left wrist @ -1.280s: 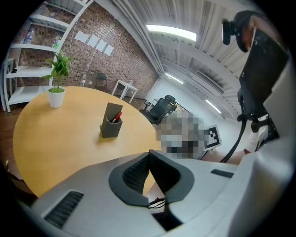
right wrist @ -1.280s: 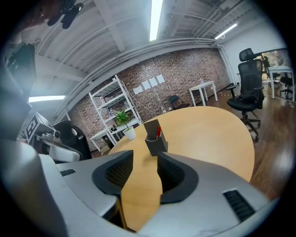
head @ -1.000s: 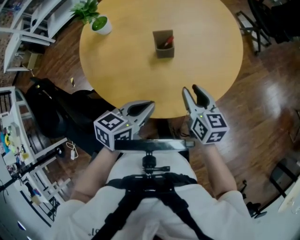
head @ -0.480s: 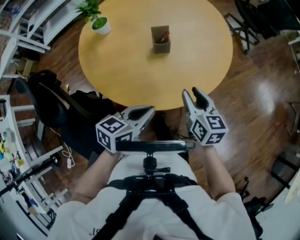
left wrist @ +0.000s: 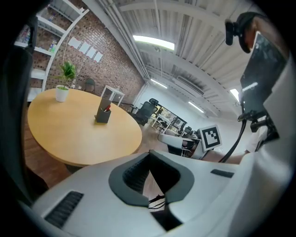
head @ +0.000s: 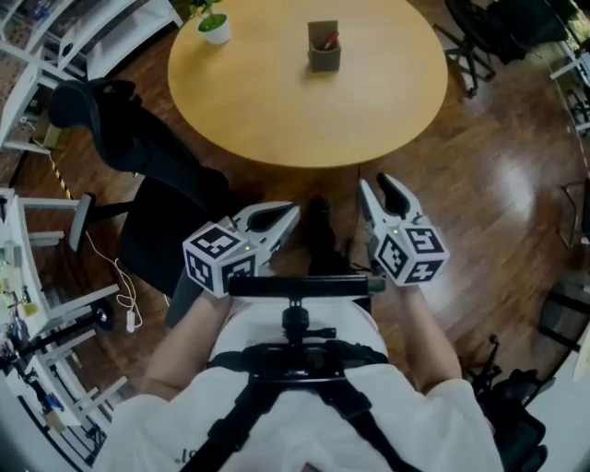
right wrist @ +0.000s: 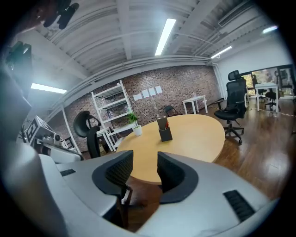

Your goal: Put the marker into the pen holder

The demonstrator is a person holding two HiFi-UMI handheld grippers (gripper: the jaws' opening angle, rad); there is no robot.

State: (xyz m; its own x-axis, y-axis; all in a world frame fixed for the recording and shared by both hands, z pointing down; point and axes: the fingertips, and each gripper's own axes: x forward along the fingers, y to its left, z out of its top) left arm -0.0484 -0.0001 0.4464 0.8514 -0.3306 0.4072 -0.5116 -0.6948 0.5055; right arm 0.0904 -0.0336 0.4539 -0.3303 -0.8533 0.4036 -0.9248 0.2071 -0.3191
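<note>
- Big change over the last second: I'd backed away from the table (head: 277, 101). A second before, both tongs hung over its near edge. Now there was bare floor (head: 479, 212) between that edge and the tips.
- The holder (head: 323, 57) had slid up toward the top of the head view, so I was moving away from it, not toward it.
- The marker (head: 330, 40) was a bit of red poking out of the holder's top, near the far side of the table. It had shown there all through the last second, so I'd call the drop done and this a retreat.
- Left tongs (head: 293, 210): tips pinched together, nothing in them. Through the hollow behind the tips I only saw floor and what looked like a shoe.
- Right tongs (head: 374, 182): jaws a little apart, a narrow gap with nothing in it, just table and floor beyond.
- Both tongs sat close in front of my body, side by side and near each other. The holder with the marker stood well apart from both, out ahead and roughly between their lines.
- Nothing else on the table but the plant (head: 213, 22), off to the holder's left.
</note>
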